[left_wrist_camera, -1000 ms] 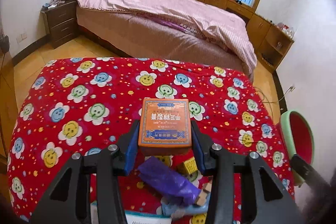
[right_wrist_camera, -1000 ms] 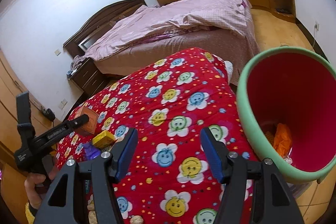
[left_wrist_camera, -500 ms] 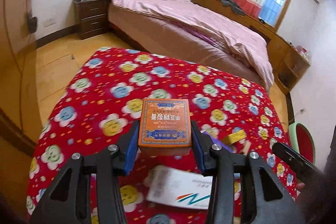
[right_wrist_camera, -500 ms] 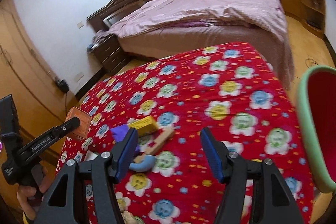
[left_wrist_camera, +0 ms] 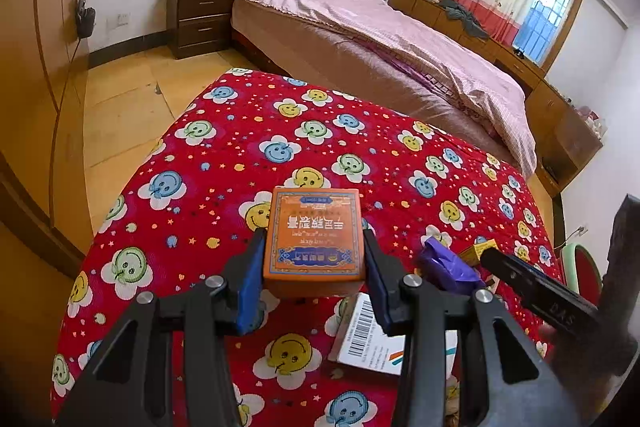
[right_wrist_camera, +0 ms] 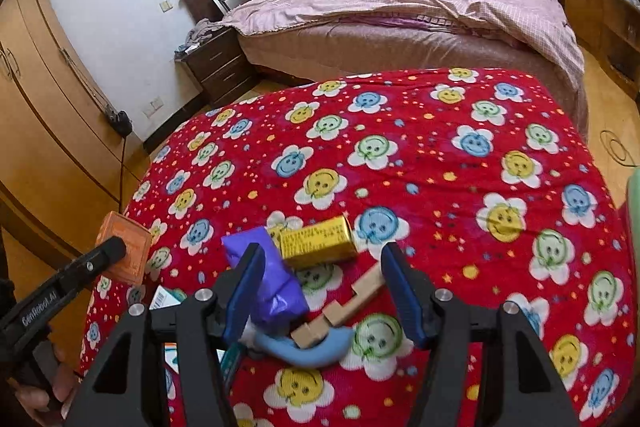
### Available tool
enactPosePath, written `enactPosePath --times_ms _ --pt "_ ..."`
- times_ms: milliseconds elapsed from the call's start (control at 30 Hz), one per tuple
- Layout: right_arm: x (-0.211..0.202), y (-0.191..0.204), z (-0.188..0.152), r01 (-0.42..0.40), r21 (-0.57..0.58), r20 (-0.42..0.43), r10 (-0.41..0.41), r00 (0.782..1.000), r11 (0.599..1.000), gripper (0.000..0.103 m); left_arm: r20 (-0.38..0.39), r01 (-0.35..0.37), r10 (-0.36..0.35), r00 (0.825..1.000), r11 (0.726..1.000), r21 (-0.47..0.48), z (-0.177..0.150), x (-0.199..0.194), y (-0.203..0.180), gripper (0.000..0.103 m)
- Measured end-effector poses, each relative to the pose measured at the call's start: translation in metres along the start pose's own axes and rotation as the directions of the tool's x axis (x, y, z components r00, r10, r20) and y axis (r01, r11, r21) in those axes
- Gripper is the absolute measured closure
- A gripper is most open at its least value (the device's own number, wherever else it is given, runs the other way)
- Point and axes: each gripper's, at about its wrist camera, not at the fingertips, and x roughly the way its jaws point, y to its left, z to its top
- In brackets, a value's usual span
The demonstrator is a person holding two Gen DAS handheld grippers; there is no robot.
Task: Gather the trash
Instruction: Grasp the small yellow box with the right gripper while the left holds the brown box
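The left gripper (left_wrist_camera: 314,279) jaws clench the stiff, likely light orange box (left_wrist_camera: 316,237) by its sides, while the right gripper (right_wrist_camera: 324,291) jaws, just narrowing, stand released above the soft purple wrapper (right_wrist_camera: 268,279) at seven o'clock of the yellow box (right_wrist_camera: 316,237).

One orange box (left_wrist_camera: 315,235). One yellow box (right_wrist_camera: 317,237). One purple bag (right_wrist_camera: 268,277), crumpled. One white box with barcode (left_wrist_camera: 370,341). Two pale wooden pieces (right_wrist_camera: 350,301), lying end to end. One blue curved thing (right_wrist_camera: 316,349). Two hand-held grippers: left (left_wrist_camera: 315,281), right (right_wrist_camera: 322,293). One green bin with red inside (left_wrist_camera: 582,267).
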Motion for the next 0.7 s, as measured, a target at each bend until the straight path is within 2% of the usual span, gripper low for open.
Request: enactPosePath --times_ms 233,467,700 --pt "0.014 0.001 0.002 -0.025 -0.026 -0.027 0.025 0.999 0.999 0.056 -0.008 0.013 -0.013 1.000 1.000 0.003 -0.006 -0.004 -0.002 0.057" --pt "0.007 0.005 0.000 -0.032 -0.040 -0.010 0.031 0.999 0.999 0.058 0.001 0.027 -0.027 1.000 0.999 0.023 -0.011 -0.015 -0.012 0.057" --pt "-0.037 0.003 -0.004 -0.050 -0.019 0.059 0.051 0.997 0.999 0.058 0.018 0.045 -0.046 0.999 0.998 0.033 -0.013 -0.031 -0.023 0.057"
